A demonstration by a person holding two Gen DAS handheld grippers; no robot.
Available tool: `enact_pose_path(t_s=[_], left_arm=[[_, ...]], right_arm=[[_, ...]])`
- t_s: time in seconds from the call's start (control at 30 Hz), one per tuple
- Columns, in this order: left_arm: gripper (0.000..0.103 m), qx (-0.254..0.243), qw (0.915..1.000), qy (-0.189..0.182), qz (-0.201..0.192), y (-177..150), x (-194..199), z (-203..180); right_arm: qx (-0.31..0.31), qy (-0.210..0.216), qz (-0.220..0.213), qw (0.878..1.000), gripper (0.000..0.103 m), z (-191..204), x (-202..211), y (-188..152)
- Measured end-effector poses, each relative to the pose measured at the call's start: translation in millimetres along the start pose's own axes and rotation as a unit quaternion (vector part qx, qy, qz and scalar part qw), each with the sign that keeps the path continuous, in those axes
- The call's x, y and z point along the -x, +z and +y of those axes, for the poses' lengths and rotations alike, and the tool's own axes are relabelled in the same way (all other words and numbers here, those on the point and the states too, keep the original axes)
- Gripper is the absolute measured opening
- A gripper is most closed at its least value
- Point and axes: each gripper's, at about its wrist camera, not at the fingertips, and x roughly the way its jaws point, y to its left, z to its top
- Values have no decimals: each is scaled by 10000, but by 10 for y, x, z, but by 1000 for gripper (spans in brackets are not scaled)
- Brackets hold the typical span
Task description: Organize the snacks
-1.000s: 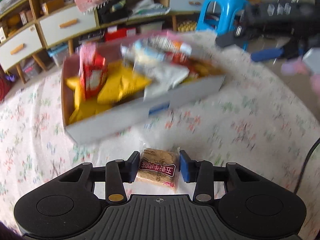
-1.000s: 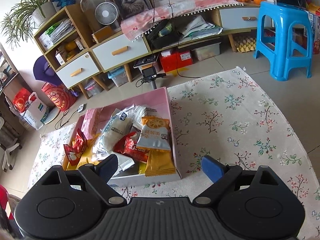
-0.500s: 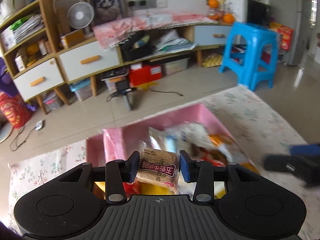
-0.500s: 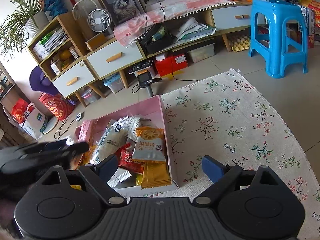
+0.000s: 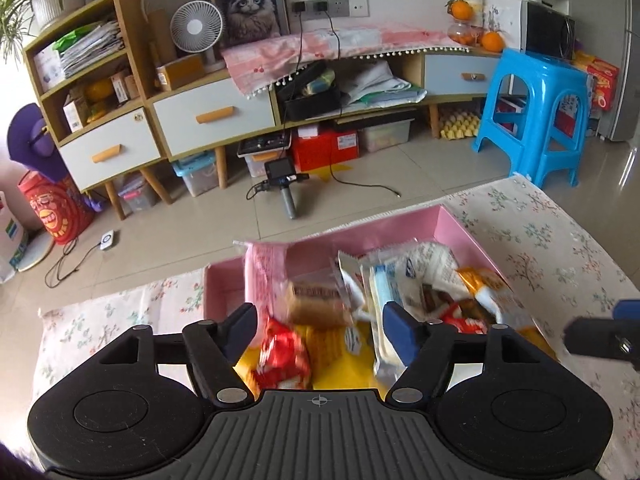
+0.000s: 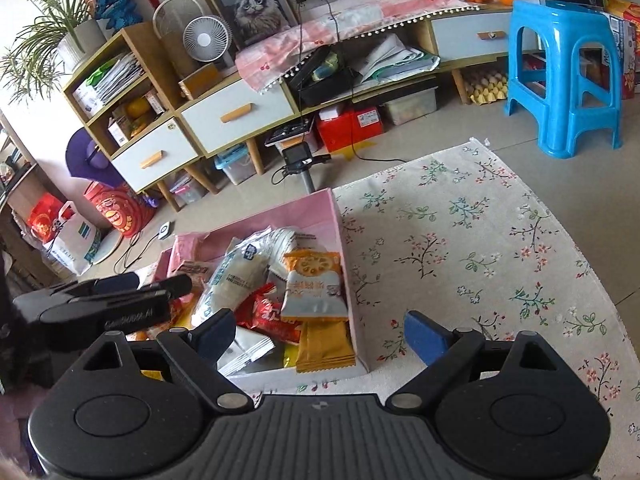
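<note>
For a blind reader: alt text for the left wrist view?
The left gripper, jaws opening, lets a blurred brown cake packet drop into a pink box full of snacks on a floral cloth.

**Snacks piled in the pink box**

The pink box (image 6: 335, 216) sits open on the floral cloth, its walls upright and its inside crowded with packets. A brown biscuit pack (image 5: 318, 306) (blurred, so its print cannot be read) is in the air above the heap, tilted, touching neither blue pad. Beneath it lie a red packet (image 5: 282, 354) and yellow packets (image 5: 344, 374). A long white-and-blue pouch (image 6: 236, 276) leans across the middle. Against the right wall an orange-and-white packet (image 6: 314, 286) rests atop a flat orange packet (image 6: 324, 346). A pink bag (image 5: 264, 276) stands near the box's far-left corner.
</note>
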Motion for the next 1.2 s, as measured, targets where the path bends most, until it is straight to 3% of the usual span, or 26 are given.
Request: enact_pose_path(t_s=[0.27,0.53,0.7,1.07,1.2], left_arm=[[83,569,9980,-258,-30,-258,399,37],[96,922,9955,206,42,-610,741,24],[97,1057,9936,357,154,-795,883,47],[101,1251,9907,539,-21,-898,1189,31],[103,1347,9885,681,-35,-897,1226,75]], right_arm=[[199,65,-61,9998,88,98,165,-82],[623,-37,-42,9980,92,252,336,-254],[941,-207,-88,9953,93,334,415,-384],[1415,-811,-291,9862,93,502,621,-686],[1461,-642,-333,9866,93,627,603,-660]])
